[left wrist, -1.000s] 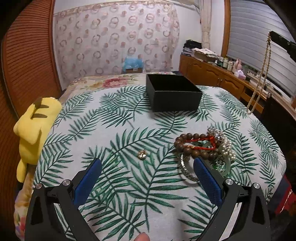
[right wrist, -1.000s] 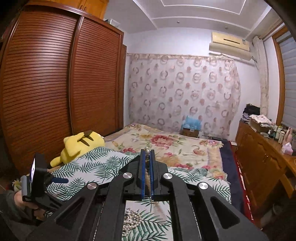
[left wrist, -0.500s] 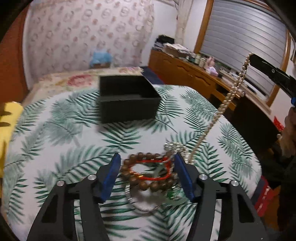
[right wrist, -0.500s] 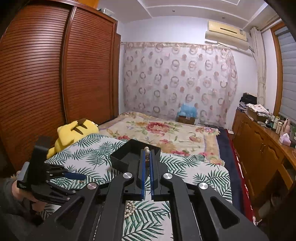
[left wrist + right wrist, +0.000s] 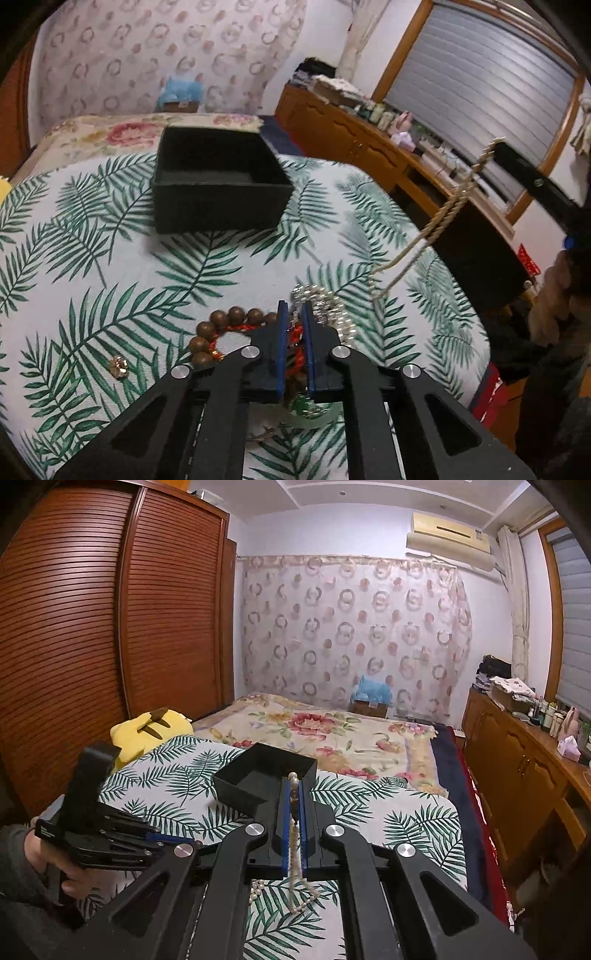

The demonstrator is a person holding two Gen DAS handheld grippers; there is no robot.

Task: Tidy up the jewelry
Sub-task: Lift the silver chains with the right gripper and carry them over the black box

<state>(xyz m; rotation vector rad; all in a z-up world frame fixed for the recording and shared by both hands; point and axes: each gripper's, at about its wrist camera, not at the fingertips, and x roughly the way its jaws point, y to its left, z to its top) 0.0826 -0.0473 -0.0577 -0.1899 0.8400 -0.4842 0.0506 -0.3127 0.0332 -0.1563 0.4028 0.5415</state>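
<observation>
While left gripper (image 5: 293,314) clamps red cord bracelet (image 5: 297,338) in tangled jewelry pile, right gripper (image 5: 293,781) pinches cream pearl necklace (image 5: 295,853) (tail on pile, below-left). Risk: lift drags brown wooden bead bracelet (image 5: 221,326) along; open black box (image 5: 218,184) waits ahead.

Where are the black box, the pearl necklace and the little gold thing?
black box (image 5: 221,199): left wrist view, its front wall.
pearl necklace (image 5: 448,208): left wrist view, the hanging strand.
little gold thing (image 5: 118,365): left wrist view, its middle, on the cloth.
</observation>
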